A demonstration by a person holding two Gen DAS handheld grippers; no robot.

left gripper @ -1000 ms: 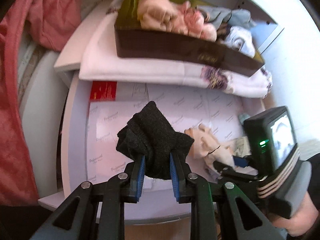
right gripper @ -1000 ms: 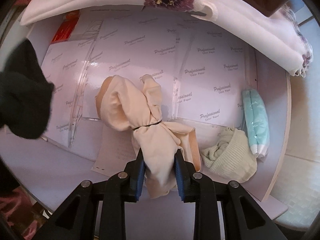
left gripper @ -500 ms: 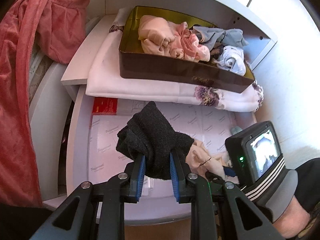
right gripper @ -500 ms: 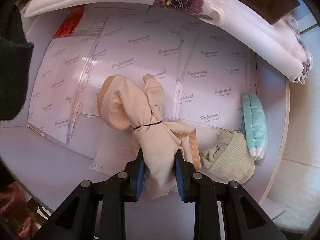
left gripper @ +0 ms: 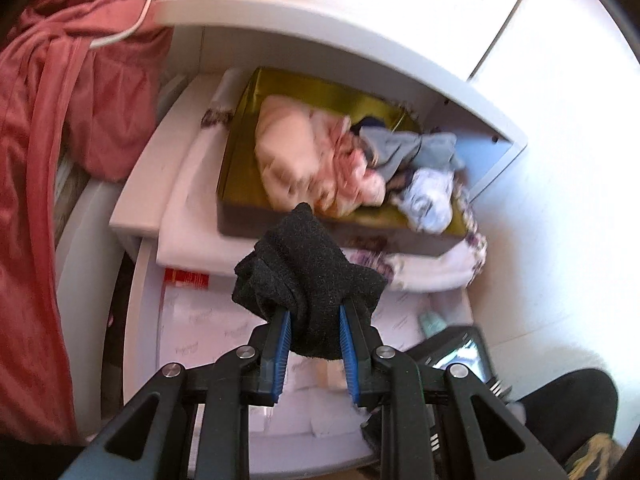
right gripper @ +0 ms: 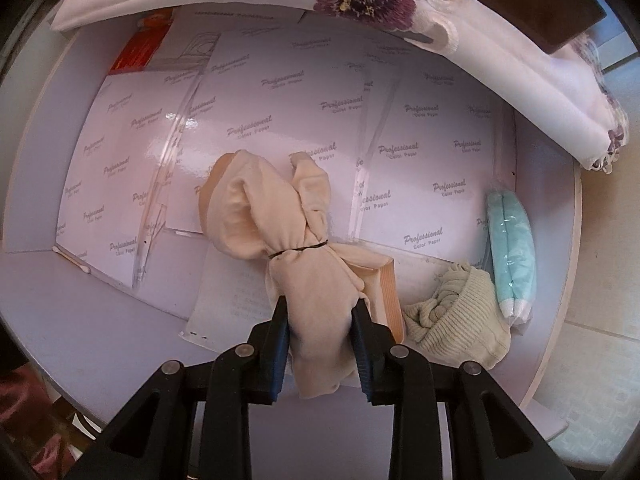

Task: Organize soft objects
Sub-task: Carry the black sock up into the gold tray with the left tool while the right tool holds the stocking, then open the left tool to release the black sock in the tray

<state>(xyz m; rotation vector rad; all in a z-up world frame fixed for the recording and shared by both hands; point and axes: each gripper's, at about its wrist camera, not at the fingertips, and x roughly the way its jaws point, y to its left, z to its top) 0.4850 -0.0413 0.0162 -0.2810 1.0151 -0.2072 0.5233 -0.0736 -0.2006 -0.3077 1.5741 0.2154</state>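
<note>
My left gripper (left gripper: 314, 314) is shut on a black sock (left gripper: 308, 272), held in the air in front of a brown box with a gold lining (left gripper: 280, 88). The box holds pink, grey and white soft clothes (left gripper: 320, 160) and sits on the upper shelf. In the right wrist view my right gripper (right gripper: 320, 312) points down at the lower shelf with a beige stocking bundle (right gripper: 276, 208), tied by a black band, between its pads. Its jaws are opening, and the pads still touch the fabric.
A cream knit sock (right gripper: 456, 312) and a mint packet (right gripper: 512, 240) lie at the lower shelf's right end. Printed paper sheets (right gripper: 280, 120) line that shelf. A folded white cloth with purple flowers (right gripper: 480, 40) lies under the box. A red robe (left gripper: 60, 160) hangs on the left.
My left gripper rose with the black sock, from over the lower shelf up to the box's front, and the sock left the right wrist view. The right gripper's jaws widened slightly around the bundle.
</note>
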